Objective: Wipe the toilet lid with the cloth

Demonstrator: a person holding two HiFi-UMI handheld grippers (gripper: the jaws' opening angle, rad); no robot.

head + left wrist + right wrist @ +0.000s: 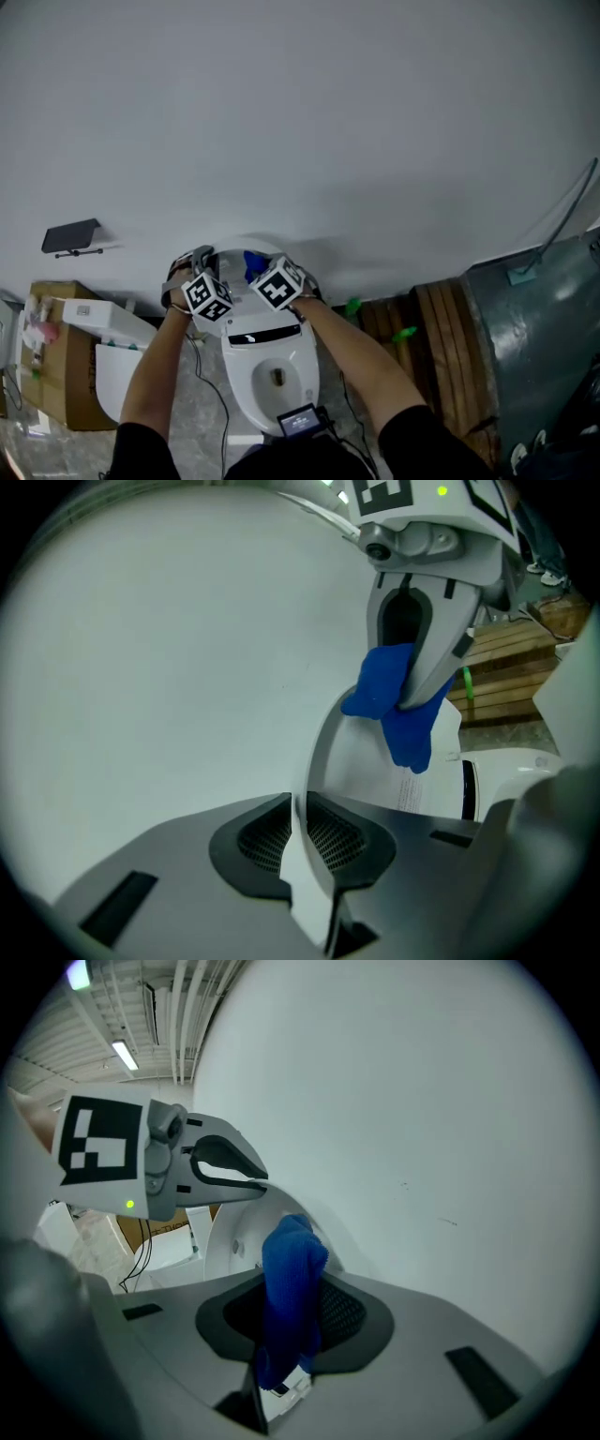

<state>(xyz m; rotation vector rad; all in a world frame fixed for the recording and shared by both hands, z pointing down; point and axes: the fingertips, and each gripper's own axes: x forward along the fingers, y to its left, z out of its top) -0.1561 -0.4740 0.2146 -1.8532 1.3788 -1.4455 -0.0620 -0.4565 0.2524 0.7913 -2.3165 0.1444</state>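
Note:
The white toilet lid [234, 255] stands raised against the white wall, above the open bowl [274, 361]. My left gripper [200, 260] is at the lid's upper left edge. In the left gripper view the thin edge of the lid [323, 752] runs between its pads, and the left gripper [305, 846] is shut on it. My right gripper [255, 269] is at the lid's top, shut on a blue cloth [251, 265]. In the right gripper view the cloth [291, 1283] hangs bunched between the jaws of the right gripper [286, 1335], close to the lid [234, 1237].
A cardboard box [56, 361] and a white ceramic part [103, 323] sit left of the toilet. A wooden pallet [450, 328] and a grey metal cabinet [534, 328] stand to the right. A black shelf [70, 236] hangs on the wall. Cables run over the floor.

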